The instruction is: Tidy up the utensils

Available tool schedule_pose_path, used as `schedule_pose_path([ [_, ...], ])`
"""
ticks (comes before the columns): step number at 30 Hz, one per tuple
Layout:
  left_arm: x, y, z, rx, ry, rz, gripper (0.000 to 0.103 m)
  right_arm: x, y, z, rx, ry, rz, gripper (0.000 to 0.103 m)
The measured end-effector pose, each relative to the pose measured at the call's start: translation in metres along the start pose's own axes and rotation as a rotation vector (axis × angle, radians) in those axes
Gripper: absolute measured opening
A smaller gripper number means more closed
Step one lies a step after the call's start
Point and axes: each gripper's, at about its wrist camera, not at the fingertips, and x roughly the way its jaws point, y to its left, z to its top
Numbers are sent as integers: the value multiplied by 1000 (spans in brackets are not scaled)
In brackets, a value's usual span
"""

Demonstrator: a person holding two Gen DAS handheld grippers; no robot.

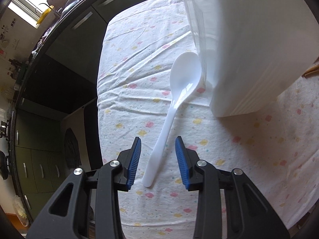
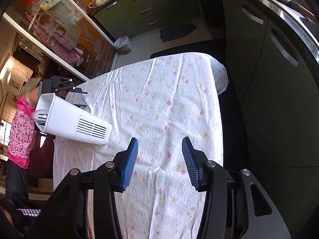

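Only the left wrist view showed the white plastic spoon (image 1: 175,107) whole, flat on the flowered tablecloth (image 1: 139,91), bowl touching the white utensil holder (image 1: 249,59). The left gripper (image 1: 158,142) straddled its handle, pads not touching. The right gripper (image 2: 160,143) hung released over bare cloth. No writing was legible.

A home kitchen: green drawer cabinets (image 2: 143,10) under a dark countertop (image 2: 295,25), floral-clothed table (image 2: 169,99).

Left claw (image 1: 158,141) and right claw (image 2: 159,142) tilted downward, jaws seemingly apart.
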Motion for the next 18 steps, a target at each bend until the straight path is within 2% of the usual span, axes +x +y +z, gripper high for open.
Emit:
schedule_pose_path([
  [5, 2, 5, 2, -41, 12, -63, 22, 5, -4, -2, 23, 23, 16, 49],
  [12, 2, 6, 3, -78, 25, -69, 22, 13, 0, -5, 34, 56, 33, 50],
  [18, -2, 0, -2, -103, 31, -59, 21, 25, 13, 6, 23, 55, 85, 50],
])
